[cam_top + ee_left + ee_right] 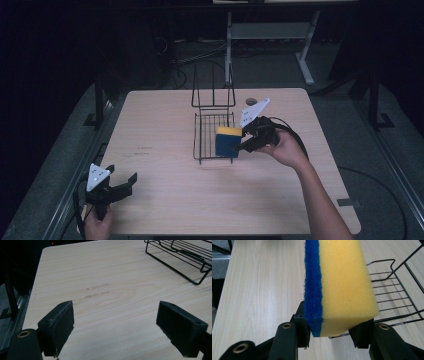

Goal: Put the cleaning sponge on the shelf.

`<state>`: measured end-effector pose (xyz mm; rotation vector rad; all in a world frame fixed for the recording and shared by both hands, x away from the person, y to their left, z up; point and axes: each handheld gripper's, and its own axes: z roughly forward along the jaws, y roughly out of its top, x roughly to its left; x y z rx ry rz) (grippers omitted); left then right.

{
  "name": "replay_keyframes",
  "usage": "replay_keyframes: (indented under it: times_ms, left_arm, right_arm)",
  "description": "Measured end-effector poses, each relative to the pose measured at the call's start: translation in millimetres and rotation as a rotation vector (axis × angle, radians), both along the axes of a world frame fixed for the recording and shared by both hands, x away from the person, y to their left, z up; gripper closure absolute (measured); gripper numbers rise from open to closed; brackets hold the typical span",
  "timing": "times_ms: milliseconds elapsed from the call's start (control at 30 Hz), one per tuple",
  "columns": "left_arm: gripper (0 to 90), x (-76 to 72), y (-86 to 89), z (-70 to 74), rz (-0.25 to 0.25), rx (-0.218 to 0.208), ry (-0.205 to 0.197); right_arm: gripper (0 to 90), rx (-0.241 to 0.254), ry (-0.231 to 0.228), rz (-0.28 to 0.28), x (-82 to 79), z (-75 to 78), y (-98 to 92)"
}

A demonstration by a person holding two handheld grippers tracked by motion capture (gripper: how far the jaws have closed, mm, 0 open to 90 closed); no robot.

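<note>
Light wood-grain table [165, 200] with rounded corners carries the scene; dark floor and a white-legged frame [305, 65] sit behind it. Faint scuff marks [96, 291] show mid-table on the person's left half.

Black wire rack [212, 135] sits at table centre: flat gridded tray with a tall upright wire back at the far end. In the right gripper view the rack [394, 295] lies right of the tool and behind the sponge; in the left gripper view its corner [180, 257] shows top right, well apart from that tool.

Rectangular yellow foam sponge with blue scouring layer [228, 141] is held up on edge at the rack's right side, near the tray's front corner, yellow face up and blue face toward the camera in the high view. Cannot tell whether it touches the wire. In the right gripper view the sponge [342, 285] stands tall between the jaws, blue layer on the left.

Right tool [246, 140], with its grey three-cornered plate on top, is clamped on the sponge, one pad on the blue side, one on the yellow. Hand grips it from the right.

Left tool [122, 182] rests at the near left table edge, jaws spread wide, nothing between them, bare wood beneath [115, 322].
</note>
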<state>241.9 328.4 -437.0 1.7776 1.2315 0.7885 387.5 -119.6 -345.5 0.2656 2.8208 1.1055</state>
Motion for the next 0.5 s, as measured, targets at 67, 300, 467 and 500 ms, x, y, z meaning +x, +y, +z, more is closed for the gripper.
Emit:
replay_keyframes:
  times_ms: [67, 300, 467, 500]
  left_arm:
    - [14.1, -0.2, -0.5, 0.4, -0.002, 0.003, 0.000]
    - [14.1, 0.0, -0.8, 0.2, -0.005, 0.002, 0.003]
    - [14.1, 1.0, -1.4, -1.0, -0.007, 0.001, 0.004]
    - [14.1, 1.0, -1.4, -1.0, -0.007, 0.001, 0.004]
  right_arm:
    - [56.4, 0.003, -0.002, 0.002, 2.4, 0.5, 1.0]
    - [56.4, -0.016, -0.009, 0.004, 10.8, 1.2, 6.9]
    - [56.4, -0.028, 0.012, -0.007, 19.0, 1.9, 8.1]
    - [56.4, -0.032, 0.011, -0.009, 20.5, 1.4, 8.5]
